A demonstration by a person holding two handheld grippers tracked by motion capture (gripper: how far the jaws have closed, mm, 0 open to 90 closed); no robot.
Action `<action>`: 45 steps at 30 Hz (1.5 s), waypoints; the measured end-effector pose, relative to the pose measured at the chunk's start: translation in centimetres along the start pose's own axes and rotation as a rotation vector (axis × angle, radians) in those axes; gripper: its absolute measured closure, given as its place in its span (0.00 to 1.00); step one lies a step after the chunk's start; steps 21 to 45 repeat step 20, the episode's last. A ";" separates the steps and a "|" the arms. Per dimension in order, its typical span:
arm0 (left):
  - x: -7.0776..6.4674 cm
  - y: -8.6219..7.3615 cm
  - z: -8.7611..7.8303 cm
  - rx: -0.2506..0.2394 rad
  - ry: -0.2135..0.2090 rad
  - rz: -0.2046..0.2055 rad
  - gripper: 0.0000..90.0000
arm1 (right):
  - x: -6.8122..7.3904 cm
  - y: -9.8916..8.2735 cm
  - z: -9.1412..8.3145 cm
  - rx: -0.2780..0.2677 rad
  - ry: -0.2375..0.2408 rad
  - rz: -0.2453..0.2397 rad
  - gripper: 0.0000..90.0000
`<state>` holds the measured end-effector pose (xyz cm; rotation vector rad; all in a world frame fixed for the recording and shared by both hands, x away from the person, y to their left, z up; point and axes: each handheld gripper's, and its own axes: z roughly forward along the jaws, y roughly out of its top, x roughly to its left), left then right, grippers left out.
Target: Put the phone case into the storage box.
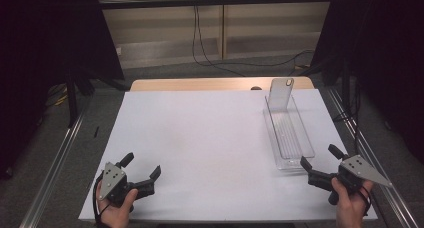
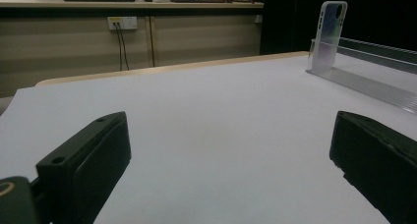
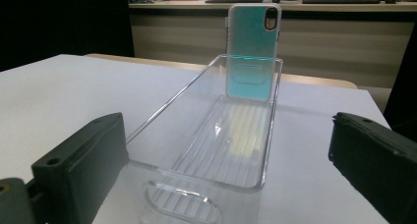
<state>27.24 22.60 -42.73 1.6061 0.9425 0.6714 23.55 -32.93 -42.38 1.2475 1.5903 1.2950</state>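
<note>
We see a clear phone case [image 3: 253,49] standing upright at the far end of a clear tray [image 3: 162,113], leaning on its end wall. Prob. light, thin, flexy, slick; we'd pinch its side edges. Right gripper [image 1: 322,160] near tray's front end, left gripper [image 1: 142,164] well off, both spread wide, empty. White table [image 1: 200,138] smooth, room dim.

Clear plastic tray [image 1: 295,147] lengthwise at table's right; translucent phone case [image 1: 281,94] upright against its far end.

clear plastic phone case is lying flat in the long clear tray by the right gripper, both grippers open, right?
Not flat: the clear plastic phone case stands upright at the far end of the long clear tray, as the right gripper view shows. The rest holds: the tray is by the right gripper, both open.
</note>
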 end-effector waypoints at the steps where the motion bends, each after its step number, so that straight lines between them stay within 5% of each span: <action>1: -0.1 -0.1 -0.1 0.000 0.003 -0.008 0.02 | 0.0 -0.1 -0.1 0.001 0.001 -0.002 0.01; 11: -0.1 -0.4 -0.3 0.020 0.006 -0.007 0.02 | -0.1 -0.6 -1.1 -0.002 0.001 -0.010 0.01; 45: -0.3 -0.3 -0.2 0.023 -0.003 -0.001 0.02 | -0.2 -1.0 -0.4 0.007 0.022 0.003 0.01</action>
